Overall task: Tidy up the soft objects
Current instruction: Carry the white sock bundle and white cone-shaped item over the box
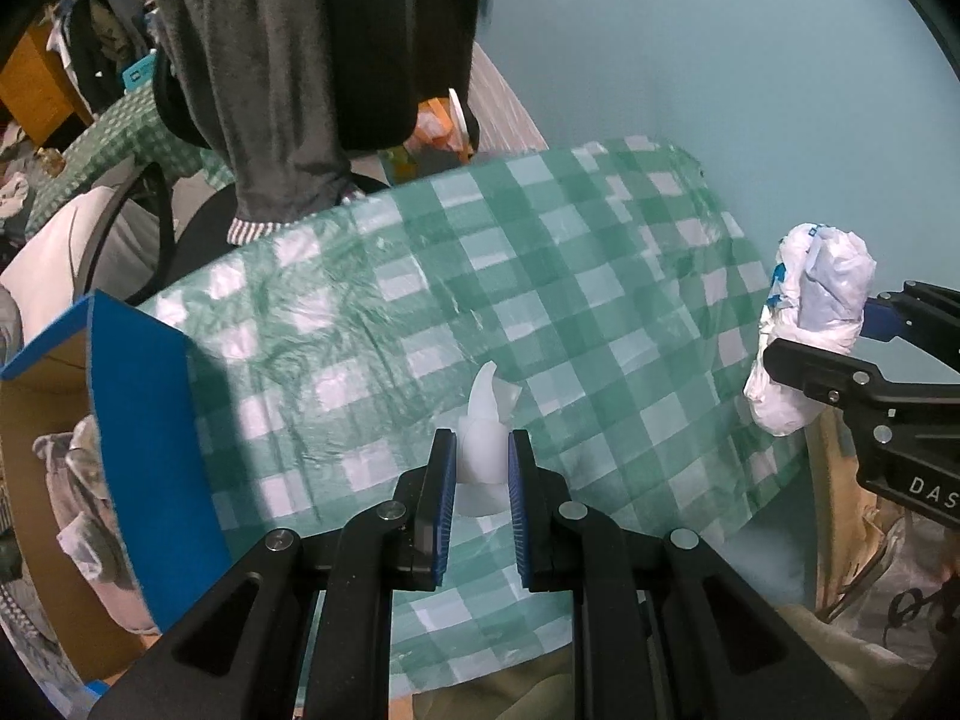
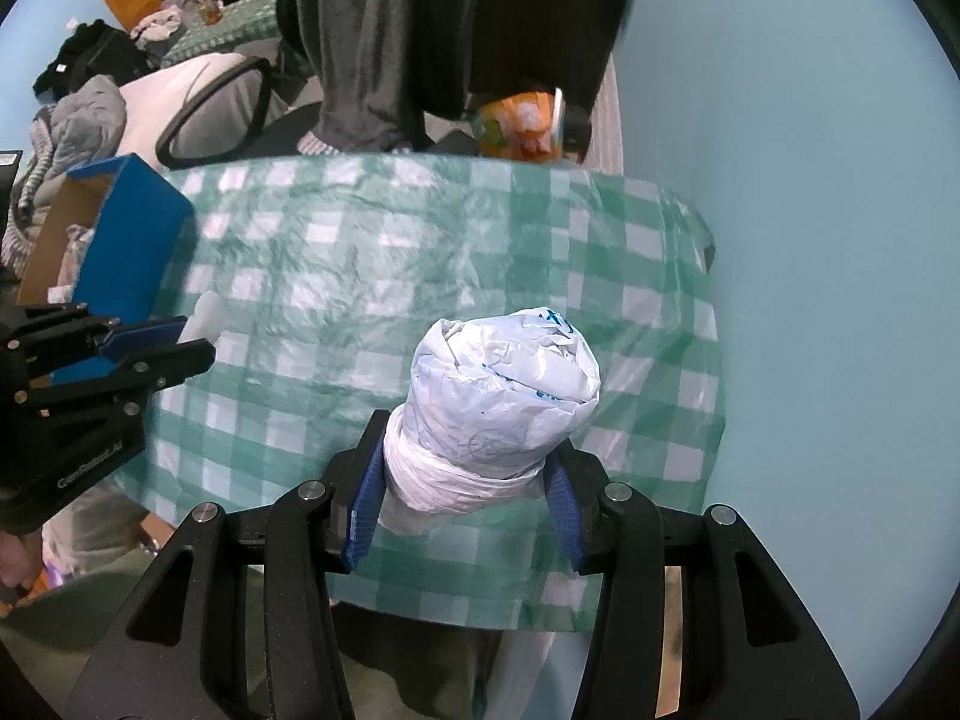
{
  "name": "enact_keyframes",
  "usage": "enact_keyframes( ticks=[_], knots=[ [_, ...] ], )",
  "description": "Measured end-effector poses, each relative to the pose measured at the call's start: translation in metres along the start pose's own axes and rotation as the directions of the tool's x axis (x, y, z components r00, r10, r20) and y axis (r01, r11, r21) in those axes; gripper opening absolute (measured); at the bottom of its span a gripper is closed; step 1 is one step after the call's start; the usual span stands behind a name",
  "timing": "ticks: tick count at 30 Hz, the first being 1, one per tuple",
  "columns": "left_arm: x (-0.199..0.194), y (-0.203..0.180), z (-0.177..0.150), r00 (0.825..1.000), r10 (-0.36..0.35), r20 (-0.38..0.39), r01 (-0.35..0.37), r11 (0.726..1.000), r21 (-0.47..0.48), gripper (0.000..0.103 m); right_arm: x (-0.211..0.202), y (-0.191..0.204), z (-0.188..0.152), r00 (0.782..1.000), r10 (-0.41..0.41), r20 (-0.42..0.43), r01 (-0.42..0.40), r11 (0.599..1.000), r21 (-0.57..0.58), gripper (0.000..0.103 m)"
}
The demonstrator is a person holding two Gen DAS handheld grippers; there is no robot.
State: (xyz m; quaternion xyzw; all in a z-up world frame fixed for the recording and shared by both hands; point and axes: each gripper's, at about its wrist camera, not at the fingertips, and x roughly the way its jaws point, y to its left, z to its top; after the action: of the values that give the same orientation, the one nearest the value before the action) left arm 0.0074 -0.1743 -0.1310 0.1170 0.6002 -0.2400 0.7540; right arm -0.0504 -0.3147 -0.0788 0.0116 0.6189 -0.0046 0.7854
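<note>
Left jaws: left gripper (image 1: 479, 465) pinching a thin white plastic strip (image 1: 483, 420), pads nearly together.
Right jaws: right gripper (image 2: 465, 483) clamped around a rolled white plastic bag bundle (image 2: 501, 402).
Bundle position: above the green checked tablecloth (image 2: 336, 264), 6 o'clock of centre in right wrist view.
Blue-edged cardboard box (image 1: 144, 420): 9 o'clock, soft items inside.
Background: dark trousers (image 1: 270, 60), 12 o'clock.
</note>
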Motion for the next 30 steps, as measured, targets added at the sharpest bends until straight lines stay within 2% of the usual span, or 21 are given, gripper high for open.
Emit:
enact_keyframes(
  ticks=[17,30],
  knots=[
    [-0.052,0.033,-0.006,0.996,0.030,0.083,-0.027,0.999,-0.037,0.017,-0.035,0.044,0.029,0.996,0.039,0.083,-0.035,0.998,-0.056,0.047],
    [-0.084,0.078,-0.018,0.990,0.073,0.123,-0.060,0.993,-0.104,0.017,-0.048,0.095,0.055,0.989,0.091,0.118,-0.075,0.988,-0.136,0.047]
  ],
)
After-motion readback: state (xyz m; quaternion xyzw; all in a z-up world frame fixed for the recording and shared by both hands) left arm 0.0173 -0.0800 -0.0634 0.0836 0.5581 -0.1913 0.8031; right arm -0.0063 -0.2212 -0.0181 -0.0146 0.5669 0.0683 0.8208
